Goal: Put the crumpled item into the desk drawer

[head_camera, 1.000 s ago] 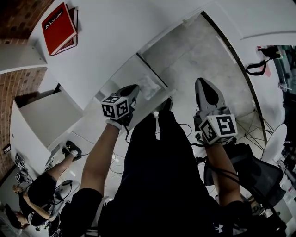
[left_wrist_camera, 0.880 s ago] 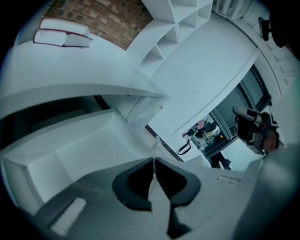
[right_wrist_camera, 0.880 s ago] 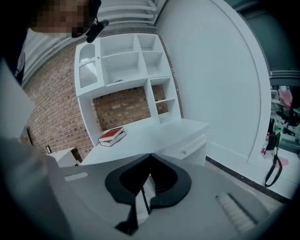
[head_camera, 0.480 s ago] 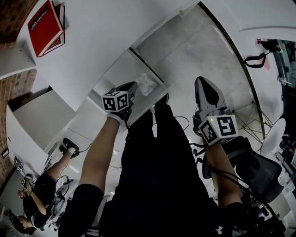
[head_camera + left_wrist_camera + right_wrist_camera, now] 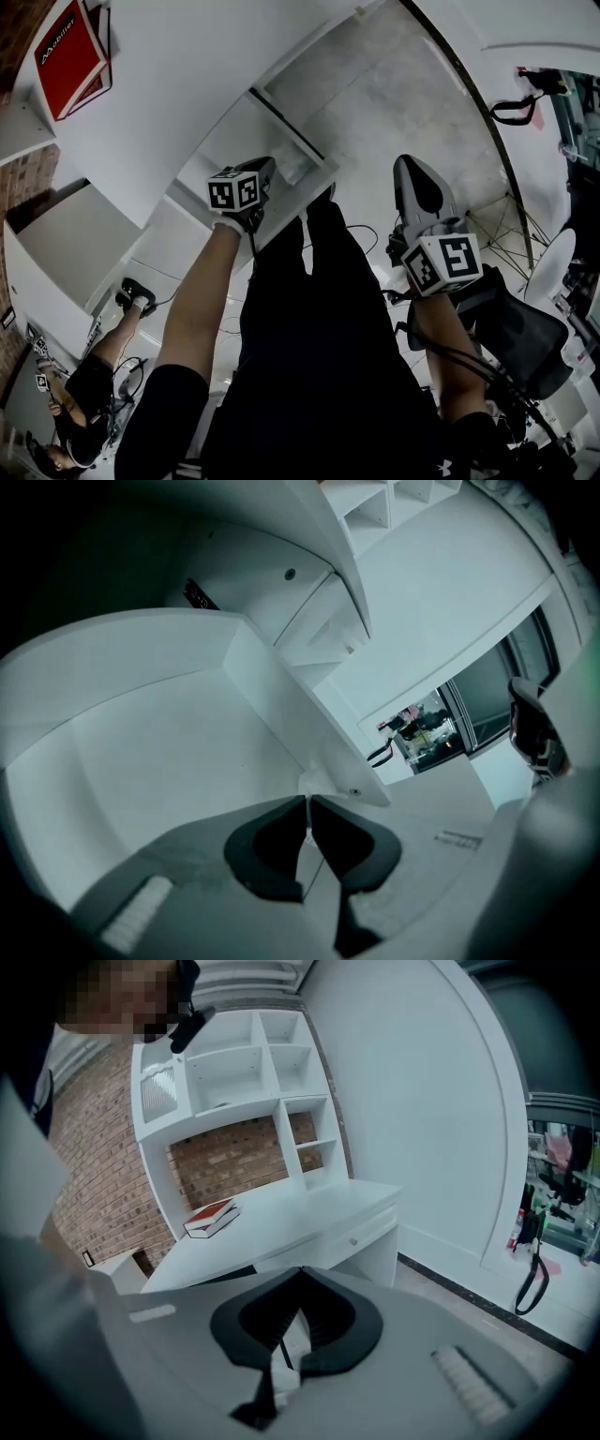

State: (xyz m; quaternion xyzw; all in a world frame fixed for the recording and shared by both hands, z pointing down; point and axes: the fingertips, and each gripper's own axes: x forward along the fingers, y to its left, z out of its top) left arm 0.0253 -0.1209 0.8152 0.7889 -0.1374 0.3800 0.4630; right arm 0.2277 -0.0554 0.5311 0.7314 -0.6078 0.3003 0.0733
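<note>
The white desk (image 5: 187, 84) has its drawer (image 5: 281, 131) pulled open. My left gripper (image 5: 267, 167) reaches down into the drawer's near right end. In the left gripper view its jaws (image 5: 307, 801) are pinched together. A small white crumpled item (image 5: 323, 780) pokes out just past their tips, close to the drawer's inner corner and low over the drawer's bare white floor (image 5: 159, 752). My right gripper (image 5: 410, 164) hangs over the grey floor to the right of the desk, shut and holding nothing. Its own view (image 5: 300, 1272) looks across at the desk (image 5: 281, 1213).
A red book (image 5: 66, 56) lies at the desk's far left (image 5: 214, 1218). A low white cabinet (image 5: 75, 244) stands left of the drawer. My legs (image 5: 309, 309) are right below it. An office chair (image 5: 525, 347) is at the right, another person (image 5: 84, 394) at lower left.
The left gripper has moved a little farther over the open drawer, and the crumpled item is now mostly hidden in the head view. The right gripper has stayed where it was.
</note>
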